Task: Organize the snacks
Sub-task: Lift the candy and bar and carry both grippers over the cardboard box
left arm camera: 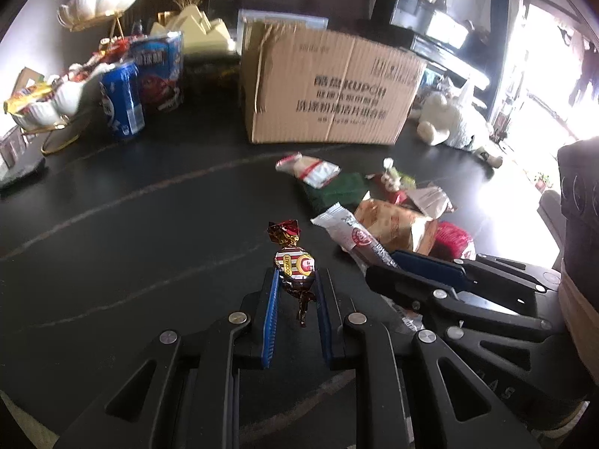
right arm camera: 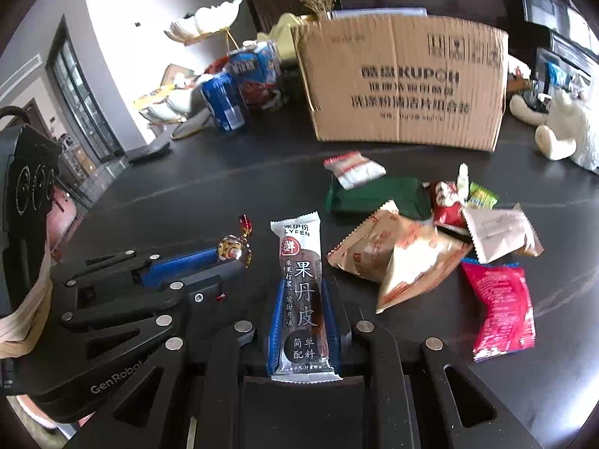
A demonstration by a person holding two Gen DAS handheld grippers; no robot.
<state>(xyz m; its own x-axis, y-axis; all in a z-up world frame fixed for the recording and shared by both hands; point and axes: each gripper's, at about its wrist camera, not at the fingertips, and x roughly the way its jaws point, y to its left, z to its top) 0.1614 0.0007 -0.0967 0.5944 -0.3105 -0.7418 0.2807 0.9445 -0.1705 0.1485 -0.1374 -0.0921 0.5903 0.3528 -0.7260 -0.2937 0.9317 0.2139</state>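
**Both grippers loaded over the dark table**

The left gripper (left arm camera: 296,280) pinches a striped coconut candy (left arm camera: 295,263) between its blue pads, twist ends sticking out above and below. Just beside it, the right gripper (right arm camera: 303,292) is clamped on a long white-and-brown Lyfen fruit-leather bar (right arm camera: 301,292) lying lengthwise between the fingers. Past them a pile of loose snack packets (right arm camera: 411,254) lies on the black table (right arm camera: 209,194), before a cardboard box (right arm camera: 404,78).

dark table (right arm camera: 209,194) carries a cardboard box (right arm camera: 408,82), blue can (right arm camera: 222,103), loose snack packets (right arm camera: 411,258).
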